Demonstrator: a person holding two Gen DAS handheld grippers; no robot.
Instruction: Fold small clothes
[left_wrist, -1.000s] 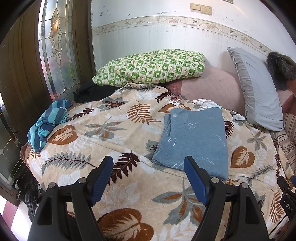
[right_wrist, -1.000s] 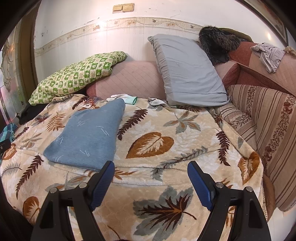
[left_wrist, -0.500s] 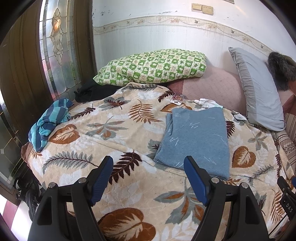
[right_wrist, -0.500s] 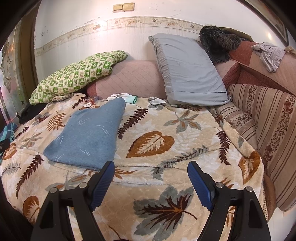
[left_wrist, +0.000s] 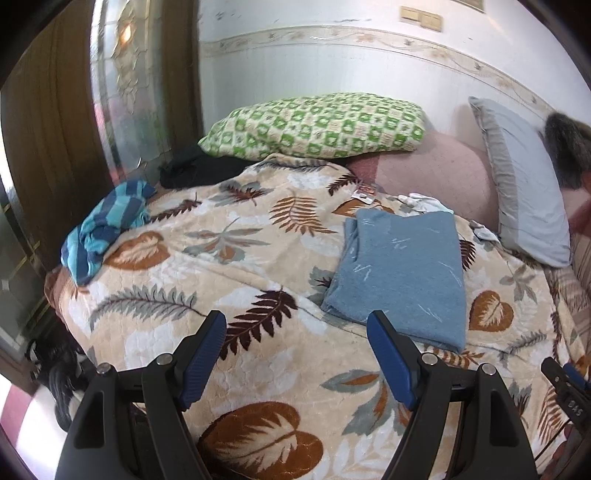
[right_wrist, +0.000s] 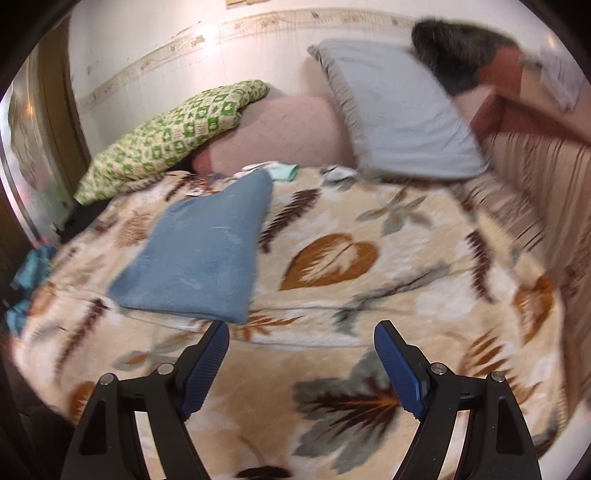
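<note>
Blue garment lies folded flat on leaf-print blanket, mid-bed, nearer grey pillow. Left claw wide, empty, above blanket short of garment's near edge. Right claw wide, empty, just before near corner; view blurred. Striped blue-teal garment crumpled at bed's far left edge, likely next. Advice: approach low, pinch single layer at hem, lift clear before spreading, avoid snagging blanket pile.

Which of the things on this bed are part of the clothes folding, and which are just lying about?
Part of the job:
- folded blue garment
- crumpled striped blue garment
- small white and mint clothes
- left claw and right claw, both open and empty

Just lying about:
- green checked pillow
- grey pillow
- leaf-print blanket
</note>
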